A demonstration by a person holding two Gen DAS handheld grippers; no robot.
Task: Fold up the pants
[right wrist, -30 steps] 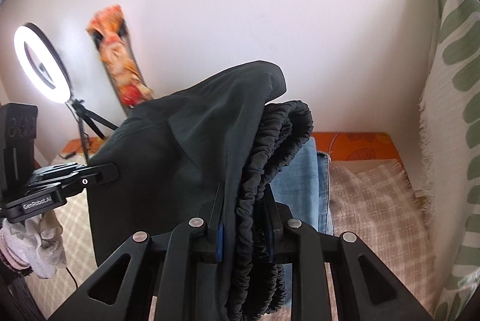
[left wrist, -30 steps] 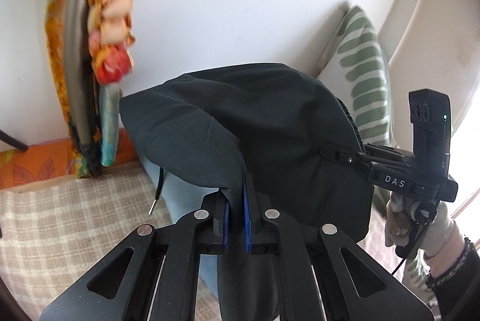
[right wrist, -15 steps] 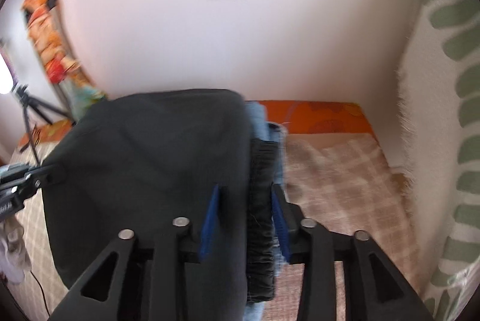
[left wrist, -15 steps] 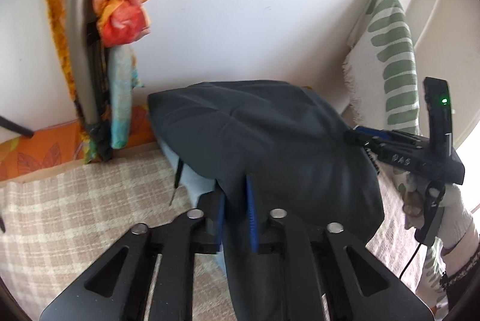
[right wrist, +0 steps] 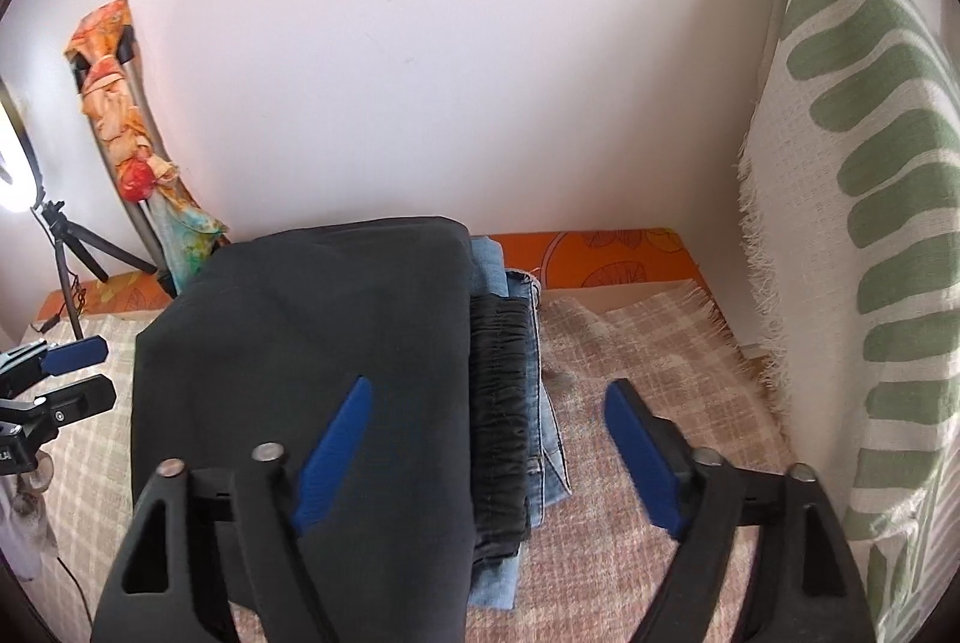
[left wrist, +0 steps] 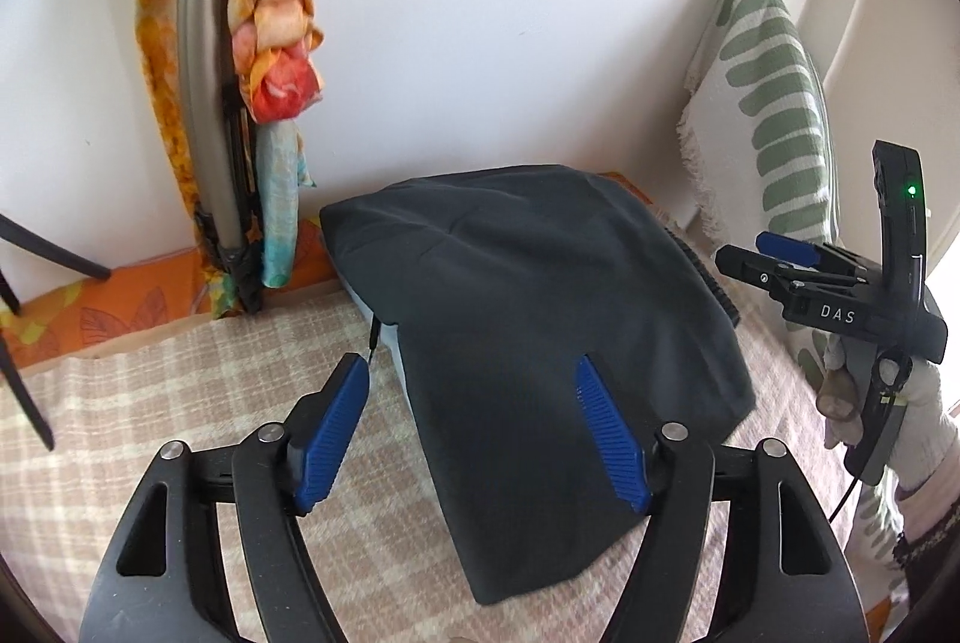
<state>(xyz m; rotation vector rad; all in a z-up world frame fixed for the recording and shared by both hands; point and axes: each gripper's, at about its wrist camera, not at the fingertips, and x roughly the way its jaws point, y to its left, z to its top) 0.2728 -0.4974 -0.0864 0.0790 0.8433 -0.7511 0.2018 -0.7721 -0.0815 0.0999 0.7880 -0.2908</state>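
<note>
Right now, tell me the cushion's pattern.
Cream with green stripes on the cushion; the right wrist view shows it best.

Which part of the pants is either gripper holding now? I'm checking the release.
Nothing is held: both the left gripper and right gripper are opening, clear of the dark pants.

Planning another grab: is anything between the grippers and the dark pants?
Nothing visible. The dark pants lie folded on the jeans, with the left gripper and right gripper opening just above them, gripping nothing.

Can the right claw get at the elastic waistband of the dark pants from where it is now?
Probably yes: the right claw, its jaws opening, sits just over the waistband at the folded pants' exposed right edge, nothing covering it.
</note>
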